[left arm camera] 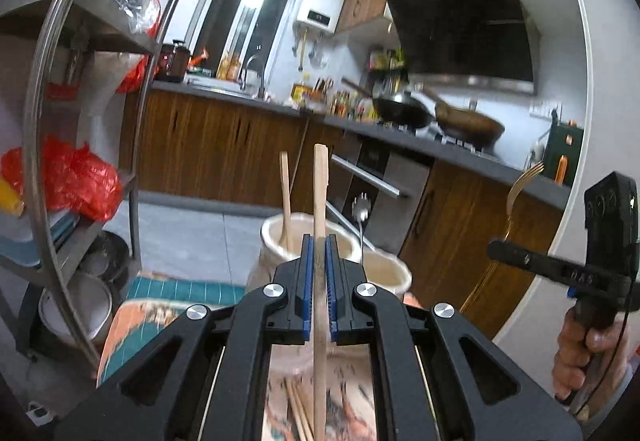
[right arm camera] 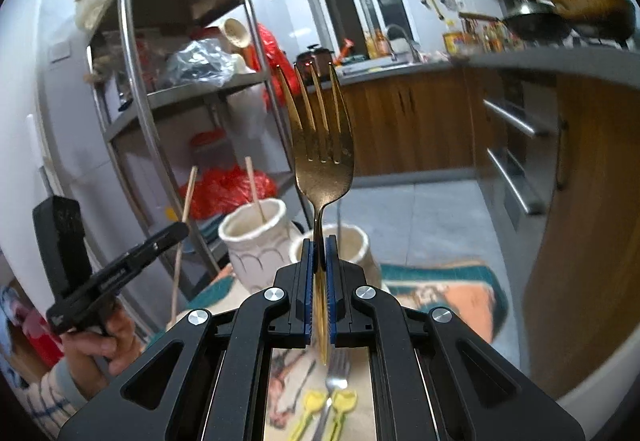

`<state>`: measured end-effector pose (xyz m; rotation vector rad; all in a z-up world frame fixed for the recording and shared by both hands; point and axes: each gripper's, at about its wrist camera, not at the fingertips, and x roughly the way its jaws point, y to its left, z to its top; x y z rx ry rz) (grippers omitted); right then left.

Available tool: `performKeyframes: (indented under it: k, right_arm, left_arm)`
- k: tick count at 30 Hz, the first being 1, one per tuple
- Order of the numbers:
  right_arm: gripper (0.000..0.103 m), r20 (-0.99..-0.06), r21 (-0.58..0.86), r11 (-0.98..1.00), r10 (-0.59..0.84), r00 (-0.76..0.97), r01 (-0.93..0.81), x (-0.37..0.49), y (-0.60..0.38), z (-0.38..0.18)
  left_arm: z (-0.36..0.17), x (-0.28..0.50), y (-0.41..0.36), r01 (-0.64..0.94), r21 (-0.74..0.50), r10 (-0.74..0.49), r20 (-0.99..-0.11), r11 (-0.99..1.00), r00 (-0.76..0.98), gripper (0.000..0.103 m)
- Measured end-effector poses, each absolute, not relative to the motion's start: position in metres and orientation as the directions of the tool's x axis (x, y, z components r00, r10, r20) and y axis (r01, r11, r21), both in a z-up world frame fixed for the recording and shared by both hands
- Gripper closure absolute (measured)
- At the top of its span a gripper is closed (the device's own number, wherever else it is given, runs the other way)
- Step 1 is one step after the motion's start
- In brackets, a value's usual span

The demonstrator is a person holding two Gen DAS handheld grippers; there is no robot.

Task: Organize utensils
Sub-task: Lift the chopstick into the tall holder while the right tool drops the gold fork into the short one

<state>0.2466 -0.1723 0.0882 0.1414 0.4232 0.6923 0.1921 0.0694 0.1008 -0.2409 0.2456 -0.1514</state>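
My left gripper [left arm camera: 319,241] is shut on a wooden chopstick [left arm camera: 320,193], held upright above two cream ceramic holders. The left holder [left arm camera: 276,231] has a wooden chopstick [left arm camera: 284,197] in it; the right holder [left arm camera: 394,273] has a silver fork [left arm camera: 361,215]. My right gripper [right arm camera: 319,245] is shut on a gold fork [right arm camera: 322,145], tines up, in front of the same holders [right arm camera: 256,241] [right arm camera: 352,241]. The right gripper with the gold fork [left arm camera: 520,181] shows at the right of the left wrist view. More chopsticks [left arm camera: 298,413], a silver fork [right arm camera: 336,373] and yellow utensils [right arm camera: 312,405] lie on the patterned cloth below.
A steel shelf rack [right arm camera: 136,113] with bags and bowls stands at the left. Wooden cabinets and a counter [left arm camera: 440,149] with woks run along the back and right. The cloth [right arm camera: 452,293] covers a round white table [left arm camera: 536,281].
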Motion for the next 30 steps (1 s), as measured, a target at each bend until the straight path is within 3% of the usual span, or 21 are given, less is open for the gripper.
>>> performKeyframes:
  k: [16,26,30]
  right_arm:
    - [0.096,-0.164,0.183,0.777,0.628,0.761,-0.602,0.256,-0.148,0.133]
    - [0.096,-0.174,0.183,0.801,0.597,0.783,-0.57,0.284,-0.133,0.123]
    - [0.096,-0.236,0.137,0.83,0.558,0.796,-0.541,0.293,-0.12,0.112]
  left_arm:
    - [0.155,0.241,0.072,0.144,-0.257,-0.146,0.01,0.956,0.989,0.098]
    - [0.152,0.27,0.064,0.106,-0.221,-0.093,0.069,0.969,0.993,0.098]
    - [0.135,0.279,0.054,0.099,-0.177,-0.095,0.03,0.979,0.995,0.098]
